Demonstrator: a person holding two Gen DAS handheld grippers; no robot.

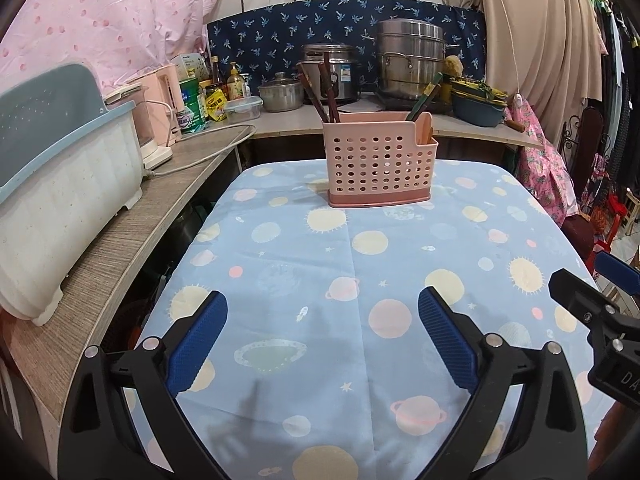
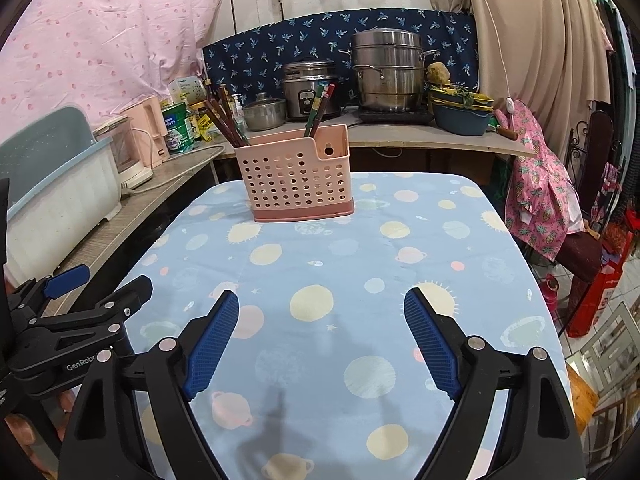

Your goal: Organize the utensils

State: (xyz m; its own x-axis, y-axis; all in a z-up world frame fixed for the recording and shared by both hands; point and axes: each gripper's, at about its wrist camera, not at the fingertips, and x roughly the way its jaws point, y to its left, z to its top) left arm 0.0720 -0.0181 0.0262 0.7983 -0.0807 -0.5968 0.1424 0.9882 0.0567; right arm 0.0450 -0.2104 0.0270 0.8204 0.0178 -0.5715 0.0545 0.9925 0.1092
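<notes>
my left gripper (image 1: 322,300) is spread wide, nothing between the blue pads (image 1: 198,344), hovering over the near part of the table. my right gripper (image 2: 320,300) is likewise wide apart and holds nothing, blue pads (image 2: 212,346) clear of the cloth. the two sit side by side: the right one shows at the right edge of the left wrist view, the left one at the left edge of the right wrist view.

under both: blue tablecloth (image 1: 360,264) printed with planets and suns, bare of utensils as far as i can see.

far end of the table: pink perforated utensil holder (image 1: 378,160), upright on the cloth, well apart from both grippers. dark brown chopsticks (image 1: 320,88) stand leaning in its left compartment; green-handled chopsticks (image 2: 318,114) stand in the right compartment. a light wooden piece shows in the notched right corner in the left wrist view; cannot tell what it is.

beyond, on the counter: rice cooker (image 2: 310,88), stacked steel steamer pot (image 2: 388,70), small lidded pot (image 2: 264,114). left shelf: white dish rack (image 1: 60,184) with grey-blue lid, pink kettle (image 1: 164,100).
</notes>
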